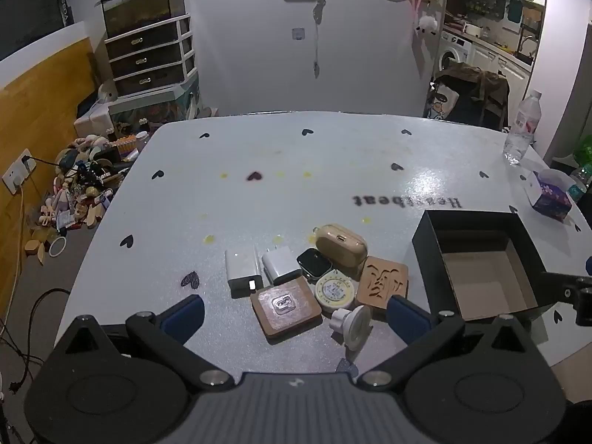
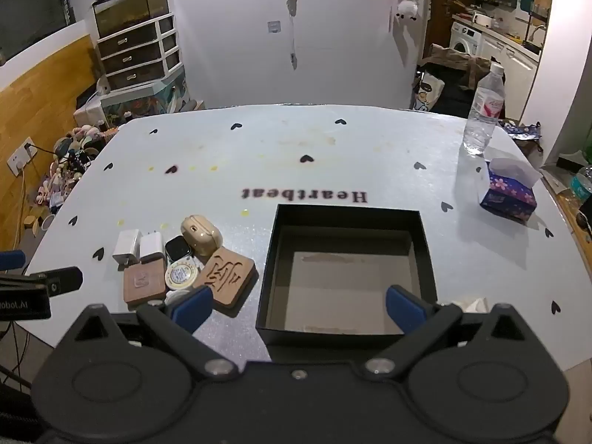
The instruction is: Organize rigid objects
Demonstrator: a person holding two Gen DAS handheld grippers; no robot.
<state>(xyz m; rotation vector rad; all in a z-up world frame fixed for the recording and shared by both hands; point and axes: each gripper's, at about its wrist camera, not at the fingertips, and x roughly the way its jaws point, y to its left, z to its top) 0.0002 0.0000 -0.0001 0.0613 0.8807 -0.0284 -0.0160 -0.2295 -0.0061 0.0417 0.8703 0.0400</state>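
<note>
A cluster of small items lies on the white table point(image 1: 281, 192): two white chargers point(image 1: 242, 268), a smartwatch point(image 1: 314, 263), a beige earbud case point(image 1: 342, 244), a carved wooden coaster point(image 1: 381, 281), a round tin point(image 1: 334, 290), a brown square coaster point(image 1: 285, 307) and a white knob point(image 1: 353, 323). My left gripper point(image 1: 296, 318) hovers open just in front of the cluster, empty. To the right stands an empty black box point(image 2: 346, 270). My right gripper point(image 2: 296, 309) is open over the box's near left corner, holding nothing. The cluster point(image 2: 177, 259) lies left of it.
A water bottle point(image 2: 483, 111) and a blue tissue box point(image 2: 508, 194) stand at the table's far right. Drawers, an aquarium and a heap of toys sit on the floor to the left. The table's near edge runs just below both grippers.
</note>
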